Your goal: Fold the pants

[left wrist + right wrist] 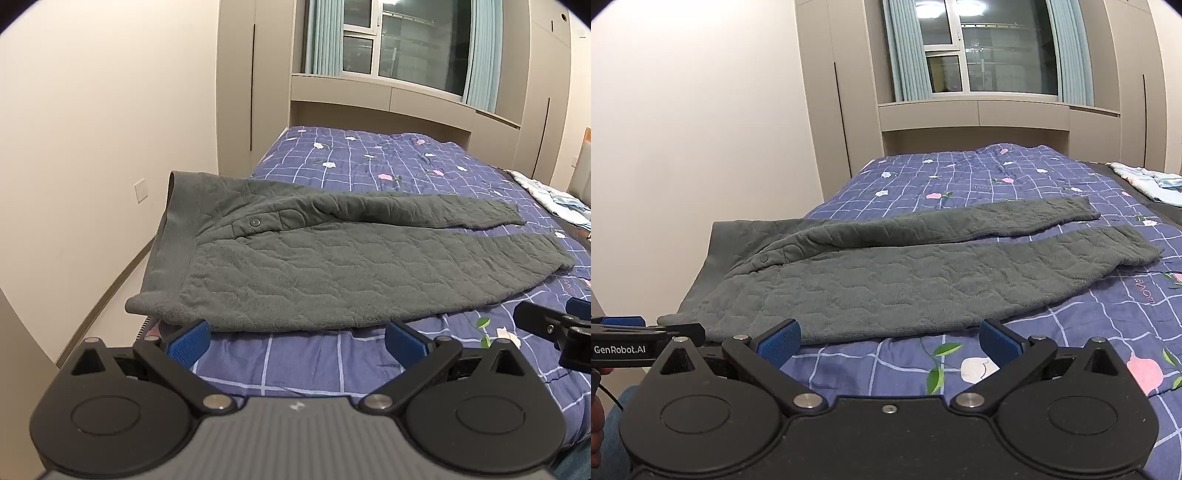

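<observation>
Bedroom scene: blue checked quilt (314, 365) covers the bed, window (990, 48) and beige cabinets behind. Grey quilted pants (295, 266) lie flat across quilt, waistband (177, 236) at left hanging over bed edge, legs running right, slightly apart. Left gripper (295, 338) jaws spread wide, empty, just short of pants' near edge. Right gripper (890, 338) likewise spread, empty. Light clothes (1145, 181) far right.
</observation>
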Available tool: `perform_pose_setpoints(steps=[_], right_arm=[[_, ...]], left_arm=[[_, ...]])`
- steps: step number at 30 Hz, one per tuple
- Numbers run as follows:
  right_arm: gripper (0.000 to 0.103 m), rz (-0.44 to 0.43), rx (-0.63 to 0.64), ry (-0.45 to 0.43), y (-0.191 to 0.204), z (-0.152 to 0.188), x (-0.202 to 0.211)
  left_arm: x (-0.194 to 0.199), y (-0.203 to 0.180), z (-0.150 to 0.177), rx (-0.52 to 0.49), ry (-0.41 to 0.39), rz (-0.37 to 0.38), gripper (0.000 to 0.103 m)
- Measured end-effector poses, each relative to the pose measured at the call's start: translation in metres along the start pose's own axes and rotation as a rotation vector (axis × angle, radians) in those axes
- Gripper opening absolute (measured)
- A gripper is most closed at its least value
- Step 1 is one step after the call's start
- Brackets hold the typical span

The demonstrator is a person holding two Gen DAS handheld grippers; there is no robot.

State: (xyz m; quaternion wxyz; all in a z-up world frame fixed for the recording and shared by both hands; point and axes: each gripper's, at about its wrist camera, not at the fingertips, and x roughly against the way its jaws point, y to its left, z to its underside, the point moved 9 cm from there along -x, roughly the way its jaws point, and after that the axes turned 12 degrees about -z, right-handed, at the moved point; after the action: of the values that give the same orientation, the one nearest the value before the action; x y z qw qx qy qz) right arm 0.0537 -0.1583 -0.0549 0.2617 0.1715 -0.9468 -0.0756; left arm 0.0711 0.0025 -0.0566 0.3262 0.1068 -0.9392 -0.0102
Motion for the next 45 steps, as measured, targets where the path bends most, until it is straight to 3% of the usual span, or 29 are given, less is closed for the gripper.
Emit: perform_pose_setpoints(steps=[45], right_arm=[[0.103, 0.001, -0.004, 0.007, -0.0022, 0.0041, -0.0032]], left_arm=[[-0.0049, -0.0055, 0.0051, -0.011, 0.023, 0.002, 0.103]])
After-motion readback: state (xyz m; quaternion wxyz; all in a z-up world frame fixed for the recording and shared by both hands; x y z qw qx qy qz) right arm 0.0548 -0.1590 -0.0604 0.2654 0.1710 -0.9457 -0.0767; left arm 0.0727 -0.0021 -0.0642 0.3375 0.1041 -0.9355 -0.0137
